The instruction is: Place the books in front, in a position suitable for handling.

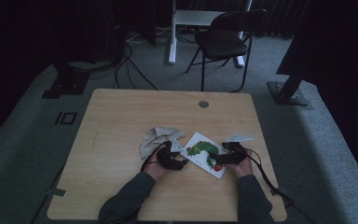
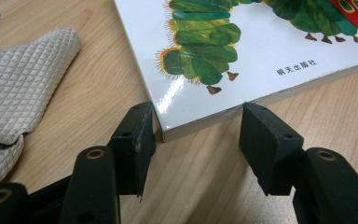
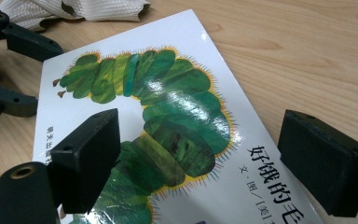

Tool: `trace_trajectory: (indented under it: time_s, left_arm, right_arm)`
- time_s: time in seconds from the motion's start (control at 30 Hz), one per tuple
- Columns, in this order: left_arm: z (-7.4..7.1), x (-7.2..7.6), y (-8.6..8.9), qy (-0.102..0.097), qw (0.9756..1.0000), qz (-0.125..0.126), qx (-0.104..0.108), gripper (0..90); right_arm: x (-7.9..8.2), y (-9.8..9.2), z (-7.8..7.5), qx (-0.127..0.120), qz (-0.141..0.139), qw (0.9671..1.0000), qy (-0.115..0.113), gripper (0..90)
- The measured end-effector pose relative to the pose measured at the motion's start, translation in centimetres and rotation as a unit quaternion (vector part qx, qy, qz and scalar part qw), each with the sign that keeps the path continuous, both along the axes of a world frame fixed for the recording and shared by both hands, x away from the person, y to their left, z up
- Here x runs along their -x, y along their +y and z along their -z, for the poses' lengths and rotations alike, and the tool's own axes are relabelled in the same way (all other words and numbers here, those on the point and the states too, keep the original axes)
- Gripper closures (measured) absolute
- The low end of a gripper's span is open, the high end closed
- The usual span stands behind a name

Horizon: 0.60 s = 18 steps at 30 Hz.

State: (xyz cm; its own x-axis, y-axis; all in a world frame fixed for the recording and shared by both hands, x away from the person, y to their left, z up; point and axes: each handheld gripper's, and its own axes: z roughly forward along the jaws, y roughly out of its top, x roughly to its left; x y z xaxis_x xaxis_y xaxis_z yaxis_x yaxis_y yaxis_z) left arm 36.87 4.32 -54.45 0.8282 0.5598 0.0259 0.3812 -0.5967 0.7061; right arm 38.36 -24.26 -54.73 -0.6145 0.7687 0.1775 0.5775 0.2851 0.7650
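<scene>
Picture book [image 2: 242, 51] flat on worktop [image 1: 121, 112] — corner just ahead of left gripper [image 2: 196, 133], cover beneath right gripper [image 3: 200, 154]; both sets of fingers apart, empty. Probably stiff, light, glossy-slick — best pinched at an edge.

This is looking like a lab or test room, not a home; a plain wooden table [image 1: 121, 140] is standing alone on grey carpet [image 1: 23, 140]; black cables [image 1: 130, 70] are running over the floor; dark curtains [image 1: 284, 14] are hanging at the back; a black folding chair [image 1: 223, 39] is sitting by a white desk leg [image 1: 172, 32]; metal stand feet [image 1: 289, 93] are resting on both sides.
</scene>
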Motion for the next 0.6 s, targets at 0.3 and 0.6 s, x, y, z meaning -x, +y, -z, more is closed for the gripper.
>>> trace_trajectory:
  time_s: [0.3,0.6]
  left_arm:
    - [0.0,0.5,0.3,0.002,1.0,0.0,0.001,45.6]
    - [0.0,1.2,0.4,0.002,1.0,0.0,0.002,45.6]
  right_arm:
    - [1.1,-0.1,0.0,-0.007,-0.003,1.0,0.006,13.1]
    - [1.7,-0.1,0.0,-0.006,-0.006,0.9999,0.008,13.1]
